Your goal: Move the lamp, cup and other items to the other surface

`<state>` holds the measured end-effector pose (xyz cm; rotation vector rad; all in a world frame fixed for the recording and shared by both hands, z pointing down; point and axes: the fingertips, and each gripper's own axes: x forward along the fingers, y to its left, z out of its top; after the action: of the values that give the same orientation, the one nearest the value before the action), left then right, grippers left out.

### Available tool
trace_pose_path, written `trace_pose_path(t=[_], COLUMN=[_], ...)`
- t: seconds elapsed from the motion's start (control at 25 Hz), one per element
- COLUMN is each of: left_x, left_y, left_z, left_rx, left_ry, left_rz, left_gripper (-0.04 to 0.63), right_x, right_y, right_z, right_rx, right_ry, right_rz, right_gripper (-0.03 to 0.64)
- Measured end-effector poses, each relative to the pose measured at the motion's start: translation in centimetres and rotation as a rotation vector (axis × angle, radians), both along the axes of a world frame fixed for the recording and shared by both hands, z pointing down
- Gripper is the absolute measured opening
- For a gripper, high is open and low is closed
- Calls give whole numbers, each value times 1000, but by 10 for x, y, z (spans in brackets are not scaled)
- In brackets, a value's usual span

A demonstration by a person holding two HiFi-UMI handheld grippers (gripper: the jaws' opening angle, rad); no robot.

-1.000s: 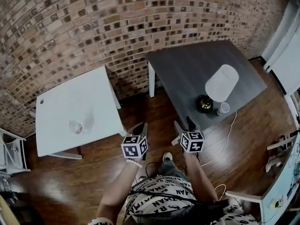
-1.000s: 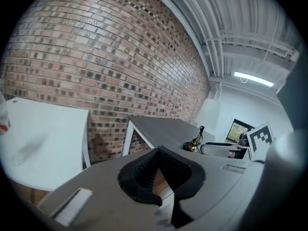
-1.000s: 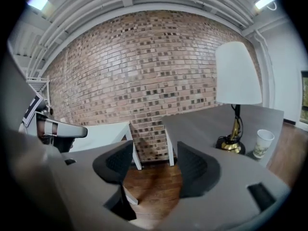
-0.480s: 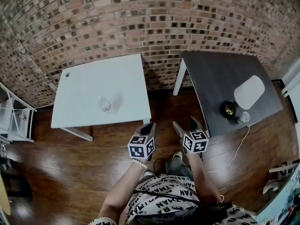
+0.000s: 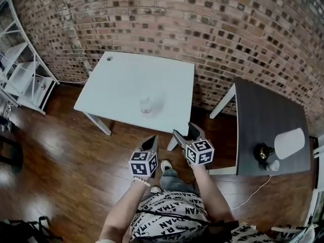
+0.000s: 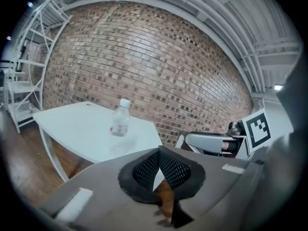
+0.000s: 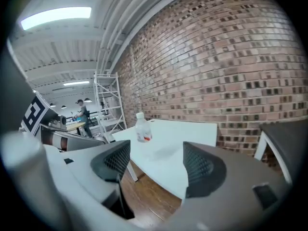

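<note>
A clear plastic bottle [image 5: 147, 105] stands on the white table [image 5: 121, 80] ahead of both grippers. The white-shaded lamp [image 5: 289, 143] and a small white cup [image 5: 273, 165] sit on the dark table [image 5: 263, 115] at the far right. My left gripper [image 5: 150, 143] is shut, its pads meeting with nothing between them, and the bottle [image 6: 119, 118] stands beyond it. My right gripper [image 7: 156, 165] is open and empty; its jaws have just been closing a little. It faces the bottle [image 7: 143, 128] and the white table [image 7: 178, 138], short of the table's near edge.
A brick wall [image 5: 202, 29] runs behind both tables. A white metal shelving rack [image 5: 20, 70] stands at the left. A lamp cable [image 5: 253, 189] trails over the wooden floor [image 5: 66, 161] under the dark table. A person [image 7: 83, 110] is far off in the background.
The head view has swung left: the white table with the bottle came to the centre, and the dark table with the lamp slid to the right edge. Both grippers swung left with it.
</note>
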<state>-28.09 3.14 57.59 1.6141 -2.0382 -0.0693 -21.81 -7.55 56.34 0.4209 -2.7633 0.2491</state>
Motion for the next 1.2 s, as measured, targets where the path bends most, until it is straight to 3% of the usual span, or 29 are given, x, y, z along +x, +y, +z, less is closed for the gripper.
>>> trace_pose_path(t=[0.28,0.52,0.6,0.76,1.2], left_x=[-71,-107,-115,-125,-137], left_y=[13,13,12,8,4], left_z=[-10,-15,-14,-12,-13], left_rx=[3,8,2,-4,-7], left_ry=[-26,-25,-24,-23,-27], left_rz=[-173,-268,-291,-321,-344], left_gripper=[0,0,0,0,0], right_x=[-119,-181,-193,-209,-225], right_y=[8,11,10,12,16], right_z=[-12,-15,-16,-15,-5], right_rx=[40,72,86,89,120], right_ry=[6,25,24,29,67], right_rz=[-226,-340,-360,-397,-435], right_gripper=[304,304,238,261,189])
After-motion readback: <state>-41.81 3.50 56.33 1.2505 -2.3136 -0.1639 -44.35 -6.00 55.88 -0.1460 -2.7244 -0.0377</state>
